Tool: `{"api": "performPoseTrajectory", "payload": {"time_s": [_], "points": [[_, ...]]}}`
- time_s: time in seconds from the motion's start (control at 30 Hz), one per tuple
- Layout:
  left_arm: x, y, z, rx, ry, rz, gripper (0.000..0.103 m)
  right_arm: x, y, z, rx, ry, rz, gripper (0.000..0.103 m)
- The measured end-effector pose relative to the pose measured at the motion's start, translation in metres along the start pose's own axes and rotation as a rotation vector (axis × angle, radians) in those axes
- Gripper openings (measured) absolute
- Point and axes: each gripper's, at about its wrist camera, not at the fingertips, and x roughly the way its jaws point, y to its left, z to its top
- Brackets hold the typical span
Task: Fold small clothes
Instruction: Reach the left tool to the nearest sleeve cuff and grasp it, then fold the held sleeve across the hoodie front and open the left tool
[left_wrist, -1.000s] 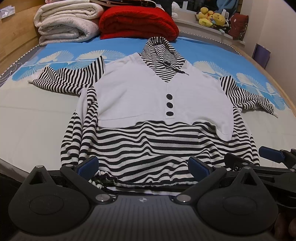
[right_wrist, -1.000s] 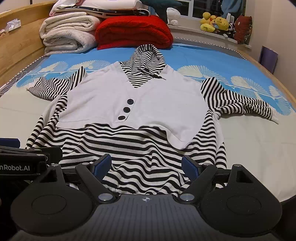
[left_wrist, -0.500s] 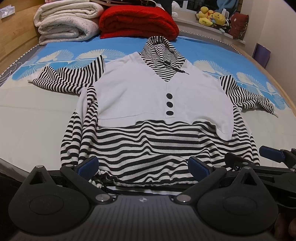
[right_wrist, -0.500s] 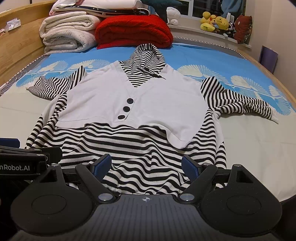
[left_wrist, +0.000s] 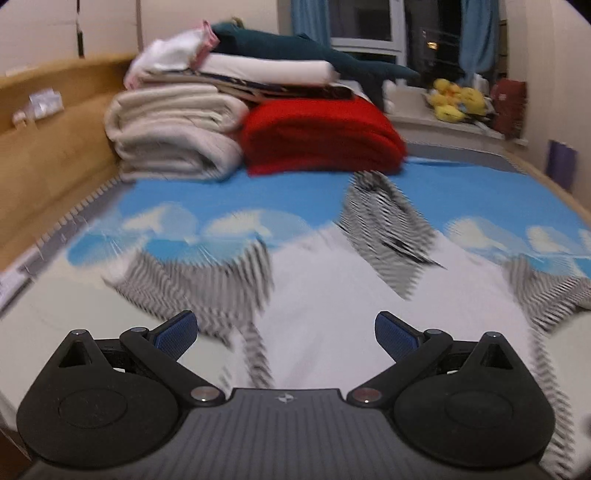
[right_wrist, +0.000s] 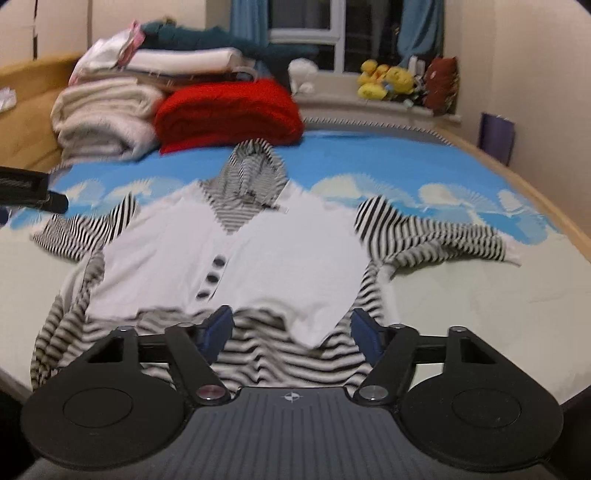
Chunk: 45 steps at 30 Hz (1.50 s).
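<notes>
Striped hoodie, flat on bed, unfolded; left gripper and right gripper, both fingers wide open and empty, have just swung forward from hem toward sleeves: first fold is starting

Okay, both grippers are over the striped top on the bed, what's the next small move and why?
Probably bring the left gripper down onto the left striped sleeve and close on it. The striped hooded top lies flat and unfolded on the bed, sleeves spread out sideways, and both the left gripper and the right gripper are open and empty. Folding a sleeve inward seems the natural start.
</notes>
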Motion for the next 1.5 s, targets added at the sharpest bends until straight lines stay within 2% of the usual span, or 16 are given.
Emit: {"api": "performPoseTrajectory", "payload": {"time_s": [0.07,0.17,0.23,0.33,0.43,0.57,0.7,0.83,0.9,1.03,1.07,1.13,1.23,1.3,1.4,1.5], "points": [[0.029,0.014,0.013,-0.024,0.010,0.029,0.102,-0.005,-0.011,0.015,0.016,-0.023,0.015,0.057],[0.068,0.041,0.022,-0.083,0.047,0.052,0.090,-0.005,-0.023,0.044,0.005,-0.071,0.016,0.051],[0.098,0.066,0.026,-0.142,0.088,0.056,0.069,0.004,-0.028,0.068,-0.001,-0.092,0.018,0.043],[0.138,0.105,0.029,-0.200,0.100,0.076,0.053,0.032,-0.032,0.103,-0.001,-0.122,0.035,0.029],[0.181,0.143,0.027,-0.260,0.136,0.142,0.050,0.071,-0.028,0.130,-0.034,-0.130,0.042,0.025],[0.221,0.184,0.016,-0.301,0.120,0.256,0.050,0.133,-0.009,0.153,-0.112,-0.075,0.115,0.025],[0.261,0.217,0.001,-0.316,0.130,0.318,0.050,0.185,0.014,0.150,-0.166,-0.056,0.140,0.026],[0.288,0.253,-0.005,-0.393,0.122,0.378,0.056,0.213,0.034,0.139,-0.208,0.032,0.177,0.026],[0.303,0.273,-0.008,-0.449,0.126,0.389,0.058,0.217,0.040,0.136,-0.234,0.047,0.201,0.027],[0.329,0.302,-0.020,-0.580,0.173,0.342,0.055,0.228,0.038,0.132,-0.246,0.062,0.198,0.030],[0.331,0.304,-0.023,-0.586,0.176,0.343,0.053,0.230,0.035,0.131,-0.241,0.078,0.189,0.030],[0.331,0.299,-0.019,-0.532,0.170,0.333,0.005,0.236,0.030,0.132,-0.220,0.102,0.175,0.030],[0.316,0.287,0.003,-0.538,0.112,0.300,0.004,0.241,0.018,0.132,-0.172,0.125,0.140,0.030],[0.298,0.261,0.031,-0.467,0.036,0.248,0.004,0.243,0.012,0.133,-0.142,0.141,0.105,0.030],[0.256,0.186,0.073,-0.304,-0.066,0.103,0.004,0.246,0.000,0.135,-0.083,0.162,0.070,0.030],[0.202,0.080,0.090,-0.146,-0.122,-0.104,0.004,0.245,-0.011,0.137,-0.032,0.157,0.040,0.030]]}}
